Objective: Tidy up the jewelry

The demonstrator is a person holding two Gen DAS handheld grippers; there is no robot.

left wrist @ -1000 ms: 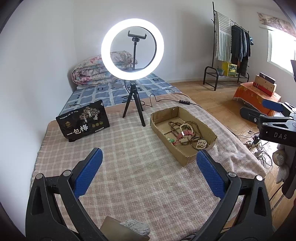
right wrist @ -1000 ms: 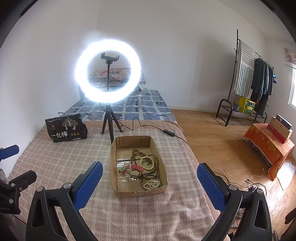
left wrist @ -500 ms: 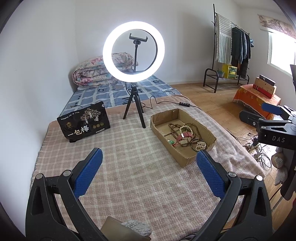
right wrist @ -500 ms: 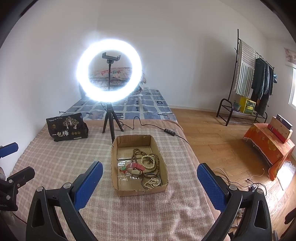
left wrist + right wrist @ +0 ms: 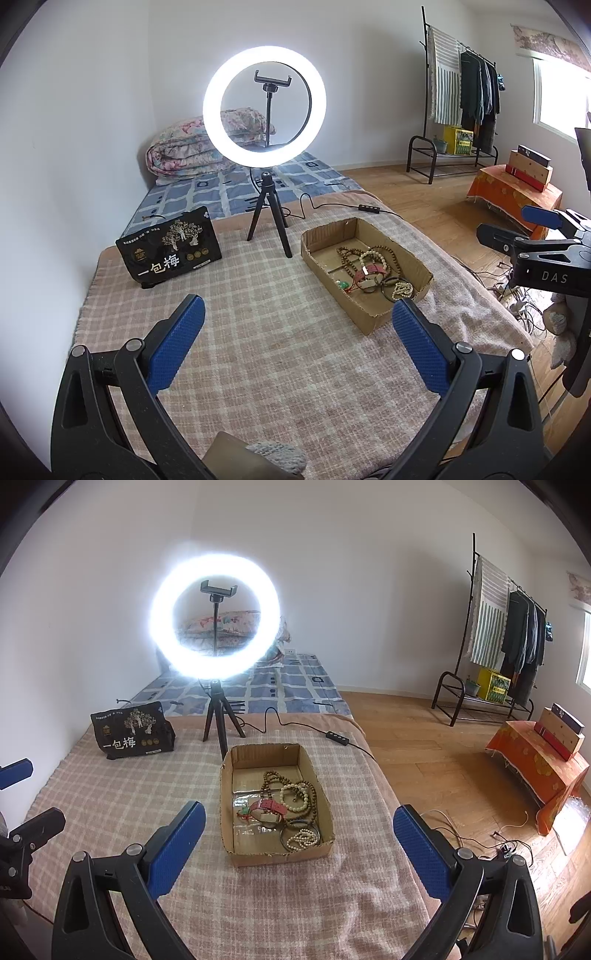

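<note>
Both blue-padded grippers, left [image 5: 295, 332] and right [image 5: 299, 834], hang spread and empty above the checked pink blanket [image 5: 129, 794]. Bead jewelry [image 5: 291, 805] lies in the shallow cardboard tray [image 5: 229, 812]. Only the left view shows the right gripper's side.

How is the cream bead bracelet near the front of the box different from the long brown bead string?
The cream bead bracelet is pale and bunched into a small heap; the brown bead string is dark and spread in long loops. The bracelet lies at the cardboard box's near end, the string further back. Both are round beads, loose, untouched.
</note>
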